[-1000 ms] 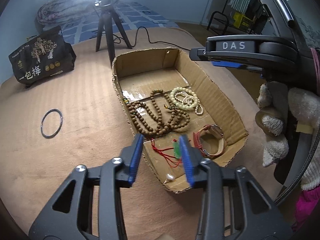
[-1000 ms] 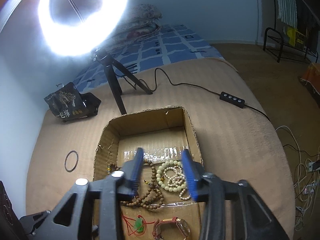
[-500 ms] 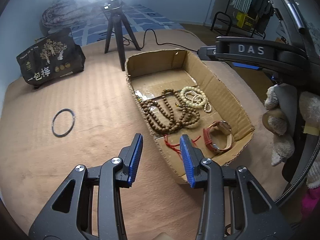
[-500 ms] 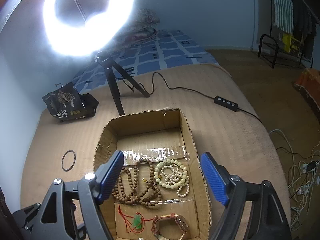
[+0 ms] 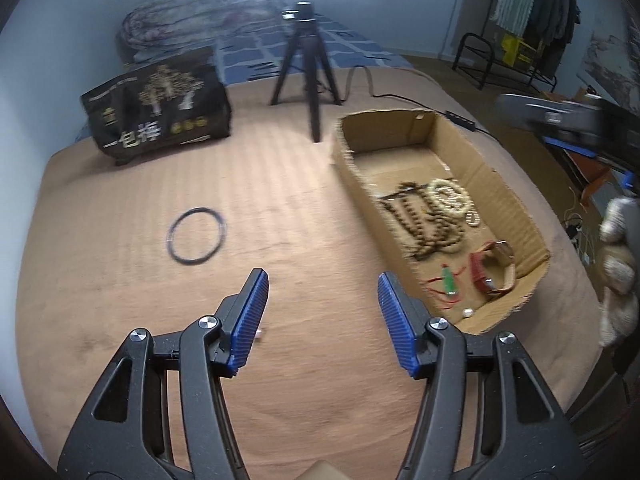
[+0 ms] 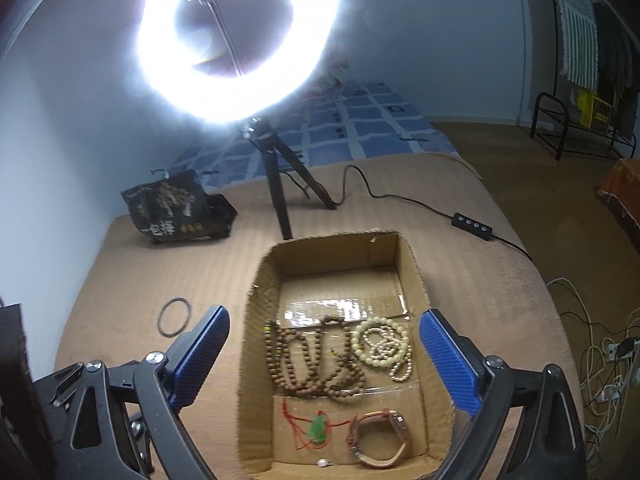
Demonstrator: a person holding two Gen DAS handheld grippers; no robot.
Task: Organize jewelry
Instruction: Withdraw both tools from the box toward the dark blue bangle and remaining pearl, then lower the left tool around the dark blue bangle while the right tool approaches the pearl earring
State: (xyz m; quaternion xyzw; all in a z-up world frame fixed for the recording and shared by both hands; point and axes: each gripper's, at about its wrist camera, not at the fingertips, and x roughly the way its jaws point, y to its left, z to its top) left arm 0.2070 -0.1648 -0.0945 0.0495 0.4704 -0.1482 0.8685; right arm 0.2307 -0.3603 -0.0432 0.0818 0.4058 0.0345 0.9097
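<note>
An open cardboard box (image 5: pixel 500 184) (image 6: pixel 256 360) lies on a tan bedspread. It holds brown wooden beads (image 5: pixel 424 224) (image 6: pixel 312 364), a cream bead bracelet (image 5: pixel 448 196) (image 6: pixel 380 344), a green pendant on red cord (image 5: pixel 449 282) (image 6: pixel 318 428), a watch (image 5: pixel 494 268) (image 6: pixel 380 436) and a small pearl (image 5: pixel 468 313) (image 6: pixel 322 463). A dark bangle (image 5: pixel 196 236) (image 6: pixel 175 317) lies on the bedspread left of the box. My left gripper (image 5: pixel 322 292) is open and empty over bare bedspread between bangle and box. My right gripper (image 6: pixel 324 348) is open and empty, above the box.
A ring light on a black tripod (image 5: pixel 306 68) (image 6: pixel 280 184) stands behind the box, its cable and switch (image 6: pixel 472 226) trailing right. A black printed bag (image 5: pixel 160 120) (image 6: pixel 176 208) sits at the back left. A tiny light object (image 5: pixel 260 334) lies by the left finger.
My left gripper has swung left, away from the box and over the bedspread, and its jaws have opened wide. My right gripper's jaws went from narrow to wide open above the box.
</note>
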